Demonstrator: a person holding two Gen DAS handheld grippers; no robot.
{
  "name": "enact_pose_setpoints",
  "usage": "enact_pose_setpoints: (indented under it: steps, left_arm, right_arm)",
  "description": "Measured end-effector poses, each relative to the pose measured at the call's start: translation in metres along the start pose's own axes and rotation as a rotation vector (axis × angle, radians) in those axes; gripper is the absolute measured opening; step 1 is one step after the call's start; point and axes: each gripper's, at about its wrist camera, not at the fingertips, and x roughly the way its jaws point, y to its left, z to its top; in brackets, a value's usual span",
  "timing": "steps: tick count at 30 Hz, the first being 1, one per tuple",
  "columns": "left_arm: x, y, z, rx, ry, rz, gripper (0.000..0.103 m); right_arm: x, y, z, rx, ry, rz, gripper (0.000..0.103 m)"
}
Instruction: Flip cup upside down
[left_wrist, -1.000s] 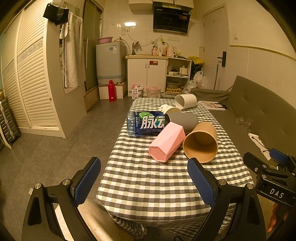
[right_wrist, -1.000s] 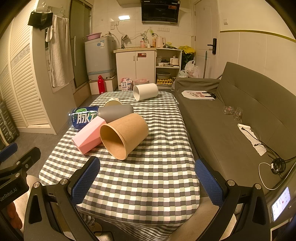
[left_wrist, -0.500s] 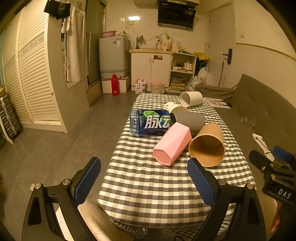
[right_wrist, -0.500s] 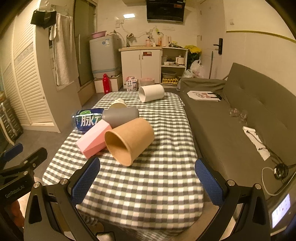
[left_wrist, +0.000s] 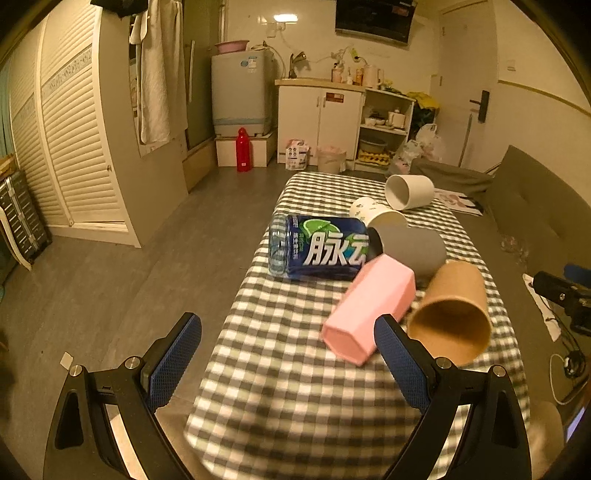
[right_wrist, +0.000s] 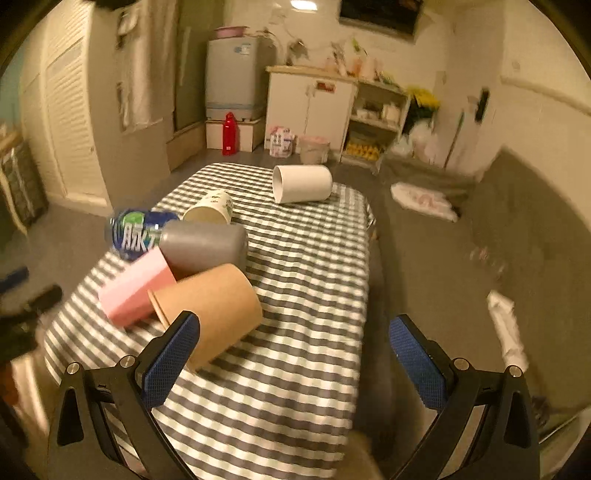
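Observation:
Several cups lie on their sides on a checked tablecloth (left_wrist: 288, 376): a brown paper cup (left_wrist: 452, 312) (right_wrist: 210, 306), a pink hexagonal cup (left_wrist: 369, 306) (right_wrist: 136, 288), a grey cup (left_wrist: 410, 249) (right_wrist: 203, 243), a printed paper cup (left_wrist: 373, 214) (right_wrist: 212, 210) and a white cup (left_wrist: 410, 192) (right_wrist: 303, 183). My left gripper (left_wrist: 288, 358) is open and empty, above the table's near edge, short of the pink cup. My right gripper (right_wrist: 295, 354) is open and empty, its left pad next to the brown cup.
A blue drink bottle (left_wrist: 317, 246) lies on its side beside the cups. A grey sofa (right_wrist: 517, 229) runs along the table's right side. Bare floor (left_wrist: 129, 266) lies to the left. Cabinets (left_wrist: 321, 118) and a washing machine (left_wrist: 240, 92) stand at the back.
Both grippers have moved forward toward the cups. The right gripper has swung right and closer, so the brown cup now sits at its left pad. Both stay open.

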Motion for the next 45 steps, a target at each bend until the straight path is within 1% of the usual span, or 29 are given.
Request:
enact_pose_setpoints:
  steps: [4,6,8,12,15,18,21,23,25,26,28,30,34,39,42,45]
  left_arm:
    - [0.018,-0.004,0.012,-0.008,0.009,0.006,0.097]
    - [0.024,-0.006,0.018,-0.002,0.006,0.009,0.097]
    - [0.030,-0.007,0.022,0.011,0.009,0.019,0.097]
    - [0.043,-0.005,0.026,0.017,0.019,0.019,0.097]
    - [0.049,-0.001,0.026,0.026,0.023,0.027,0.097]
    - [0.053,0.005,0.026,0.020,0.031,0.015,0.097]
    - [0.056,0.012,0.027,0.002,0.044,-0.006,0.097]
    - [0.056,0.017,0.026,-0.009,0.044,-0.017,0.097]
    - [0.054,0.023,0.024,-0.017,0.038,-0.020,0.097]
    - [0.054,0.024,0.024,-0.017,0.038,-0.020,0.097]
    - [0.052,0.027,0.024,-0.016,0.037,-0.021,0.097]
    - [0.047,0.030,0.024,-0.022,0.028,-0.022,0.097]
    - [0.032,0.037,0.025,-0.033,0.004,-0.021,0.097]
    - [0.013,0.041,0.018,-0.032,-0.002,-0.031,0.097]
    - [0.003,0.040,0.008,-0.018,0.013,-0.033,0.097]
    - [-0.003,0.040,0.000,0.001,0.037,-0.023,0.097]
  right_arm:
    - [0.027,0.004,0.010,0.144,0.070,0.045,0.103]
    - [0.040,0.008,0.013,0.182,0.102,0.041,0.103]
    - [0.054,0.011,0.014,0.218,0.151,0.048,0.103]
    - [0.073,0.016,0.013,0.252,0.240,0.055,0.103]
    - [0.082,0.017,0.014,0.290,0.292,0.085,0.103]
    - [0.088,0.023,0.016,0.316,0.331,0.101,0.103]
    - [0.097,0.034,0.011,0.323,0.405,0.127,0.103]
    - [0.105,0.040,0.004,0.344,0.449,0.167,0.102]
    - [0.107,0.041,0.000,0.389,0.461,0.200,0.098]
    - [0.105,0.043,0.000,0.394,0.458,0.212,0.091]
    - [0.100,0.050,0.001,0.365,0.451,0.195,0.090]
    - [0.092,0.057,0.001,0.334,0.448,0.199,0.089]
    - [0.066,0.067,-0.004,0.276,0.418,0.186,0.088]
    - [0.038,0.076,-0.025,0.208,0.416,0.188,0.087]
    - [0.027,0.083,-0.045,0.168,0.426,0.178,0.087]
    - [0.020,0.086,-0.065,0.162,0.441,0.180,0.087]
